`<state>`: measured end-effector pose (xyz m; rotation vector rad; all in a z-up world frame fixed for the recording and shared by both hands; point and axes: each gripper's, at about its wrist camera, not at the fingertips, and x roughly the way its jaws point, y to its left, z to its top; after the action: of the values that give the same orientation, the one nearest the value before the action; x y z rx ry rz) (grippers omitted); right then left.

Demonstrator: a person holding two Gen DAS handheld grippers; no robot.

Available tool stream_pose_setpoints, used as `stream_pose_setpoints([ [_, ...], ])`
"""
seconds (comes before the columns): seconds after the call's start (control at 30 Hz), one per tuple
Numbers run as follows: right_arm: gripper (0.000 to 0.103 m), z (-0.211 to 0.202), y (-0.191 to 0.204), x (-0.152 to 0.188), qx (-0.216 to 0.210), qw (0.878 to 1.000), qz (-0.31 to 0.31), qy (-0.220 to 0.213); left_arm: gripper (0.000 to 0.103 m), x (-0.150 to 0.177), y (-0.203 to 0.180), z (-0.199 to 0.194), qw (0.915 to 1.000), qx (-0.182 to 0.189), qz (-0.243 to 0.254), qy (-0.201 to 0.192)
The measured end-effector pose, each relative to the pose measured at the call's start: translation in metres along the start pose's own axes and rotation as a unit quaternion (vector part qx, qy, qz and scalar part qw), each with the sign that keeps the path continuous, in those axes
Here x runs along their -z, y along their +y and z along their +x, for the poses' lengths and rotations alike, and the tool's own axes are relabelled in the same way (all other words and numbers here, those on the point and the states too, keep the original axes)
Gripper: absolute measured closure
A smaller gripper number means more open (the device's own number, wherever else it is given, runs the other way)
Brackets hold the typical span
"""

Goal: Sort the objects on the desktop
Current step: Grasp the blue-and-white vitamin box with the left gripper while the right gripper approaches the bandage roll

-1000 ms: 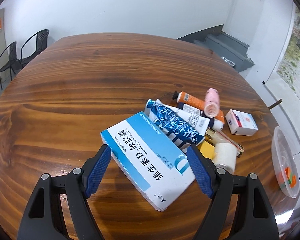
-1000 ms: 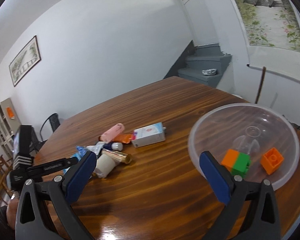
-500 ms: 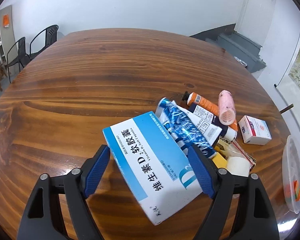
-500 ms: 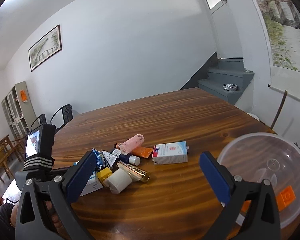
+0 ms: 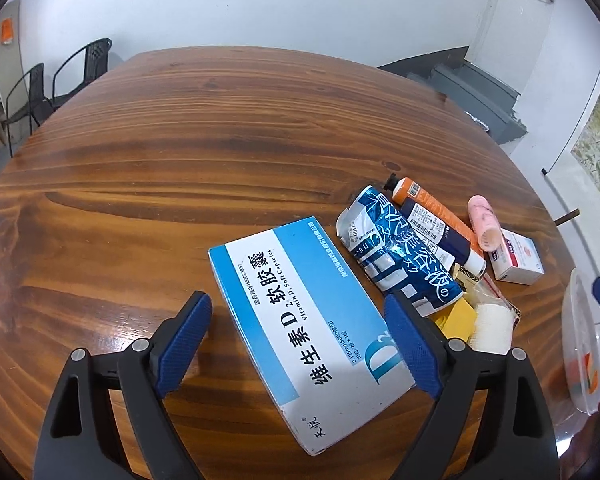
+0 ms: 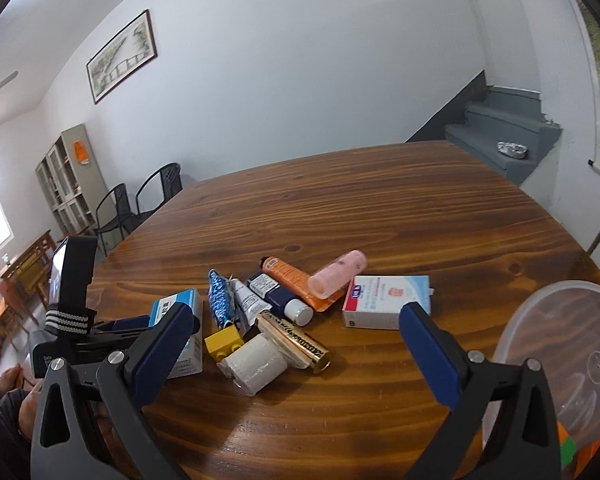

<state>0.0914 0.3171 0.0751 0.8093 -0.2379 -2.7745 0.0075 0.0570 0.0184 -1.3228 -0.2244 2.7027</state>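
**Right gripper swings back from the bowl toward the pile**

Since a second ago the right wrist view has turned from the bowl to the heap, so the bowl (image 6: 556, 364) now sits at the 4 o'clock edge; the left gripper (image 5: 300, 344) has barely shifted over the vitamin box (image 5: 304, 320).

In the left wrist view, that gripper's jaws stand wide, one each side of the box, neither pad clearly touching it. The box lies flat and skewed on the table (image 5: 180, 152). At 2 o'clock of it lies the blue pouch (image 5: 404, 252), then the navy tube (image 5: 440, 232) and orange tube (image 5: 428, 204), the pink roller (image 5: 486, 226) and the small white box (image 5: 518, 258).

In the right wrist view, the right gripper (image 6: 296, 352) hangs wide open and empty above the table. Between its fingers lie the yellow brick (image 6: 224, 342), the white roll (image 6: 258, 364) and the gold tube (image 6: 296, 340), all touching.
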Motion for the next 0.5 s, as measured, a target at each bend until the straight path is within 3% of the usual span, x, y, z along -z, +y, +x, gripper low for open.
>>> stream_pose_setpoints([
  [0.17, 0.0, 0.02, 0.008, -0.003, -0.024, 0.999, -0.015, 0.038, 0.011, 0.003, 0.004, -0.003, 0.9996, 0.008, 0.021, -0.017],
  [0.33, 0.0, 0.046, 0.013, 0.0, -0.044, 0.996, -0.013, 0.076, 0.011, 0.001, 0.004, -0.002, 0.9994, 0.015, 0.029, -0.01],
  [0.5, 0.0, 0.048, 0.011, 0.01, -0.051, 0.995, 0.01, 0.082, 0.011, 0.003, 0.003, -0.006, 0.9994, 0.003, 0.032, -0.008],
])
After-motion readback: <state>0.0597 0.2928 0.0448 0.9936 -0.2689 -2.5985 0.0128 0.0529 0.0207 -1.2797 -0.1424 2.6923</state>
